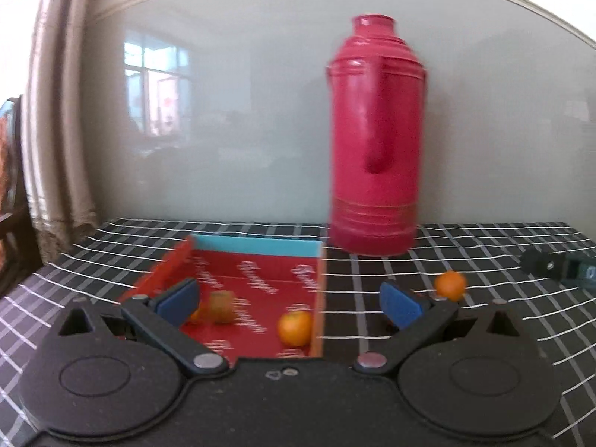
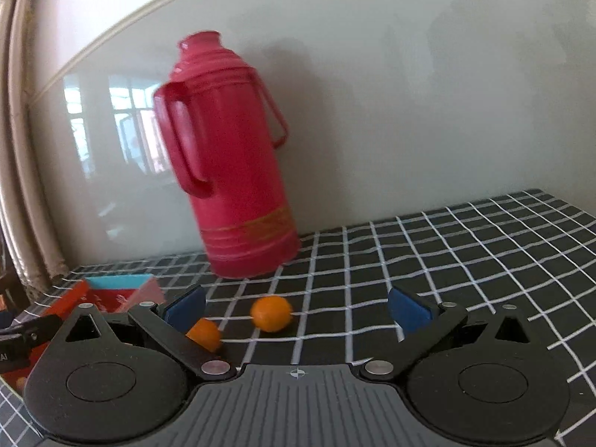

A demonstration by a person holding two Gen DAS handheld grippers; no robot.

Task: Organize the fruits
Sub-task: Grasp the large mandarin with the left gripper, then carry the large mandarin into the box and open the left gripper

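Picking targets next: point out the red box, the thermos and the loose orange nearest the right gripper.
red box (image 1: 260, 287), left wrist view, printed floor.
thermos (image 2: 238, 171), right wrist view, mid body.
loose orange (image 2: 205, 333), right wrist view, visible front.

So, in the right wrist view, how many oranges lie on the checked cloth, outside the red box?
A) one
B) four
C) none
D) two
D: one orange lies on the checked cloth between the open fingers of the right gripper, and a second orange lies by its left finger; both are outside the red box.
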